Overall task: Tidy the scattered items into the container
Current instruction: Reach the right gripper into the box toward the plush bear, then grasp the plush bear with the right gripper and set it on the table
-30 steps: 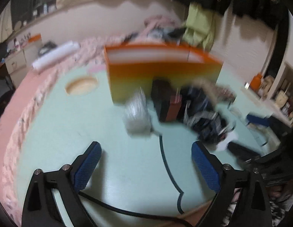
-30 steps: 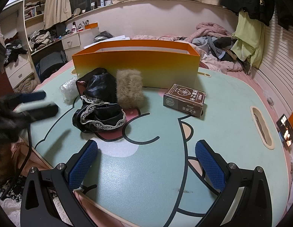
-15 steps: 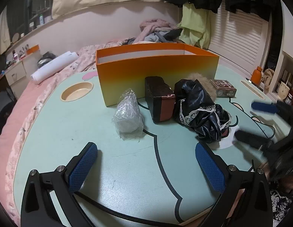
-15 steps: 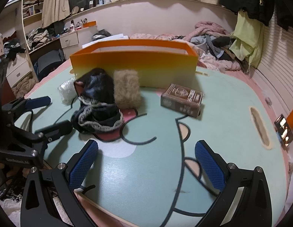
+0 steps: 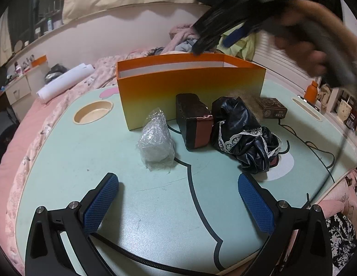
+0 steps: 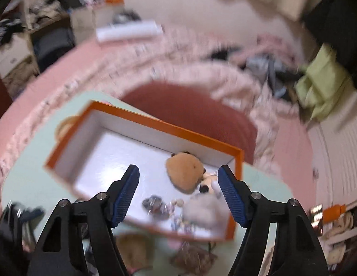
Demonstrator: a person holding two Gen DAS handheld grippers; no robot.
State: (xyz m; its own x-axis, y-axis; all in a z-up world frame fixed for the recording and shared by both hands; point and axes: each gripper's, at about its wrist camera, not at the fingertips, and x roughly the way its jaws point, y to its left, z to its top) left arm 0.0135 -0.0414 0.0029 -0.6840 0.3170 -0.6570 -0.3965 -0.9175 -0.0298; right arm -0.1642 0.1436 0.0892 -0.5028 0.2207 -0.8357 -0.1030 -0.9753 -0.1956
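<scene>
An orange box (image 5: 190,85) stands on the mint table (image 5: 63,161). In front of it lie a clear plastic bag (image 5: 155,138), a dark red-edged wallet (image 5: 193,120), a black lace-trimmed garment (image 5: 242,133), a furry pouch (image 5: 249,99) and a card box (image 5: 272,110). My left gripper (image 5: 178,197) is open and empty, low over the near table. My right gripper (image 6: 178,191) is open and empty, high above the box (image 6: 238,161), looking down into it; it shows blurred in the left wrist view (image 5: 236,34). Inside lie a brown plush toy (image 6: 185,172) and small items (image 6: 155,203).
A round cup recess (image 5: 93,113) sits left of the box. A pink bed with a paper roll (image 5: 65,82) and clothes lies behind the table. A cable (image 5: 335,158) runs over the table's right edge. An orange bottle (image 5: 310,92) stands at the right.
My right gripper has risen from low over the table to high above the orange box, now looking down into it. My left gripper has stayed almost still.
</scene>
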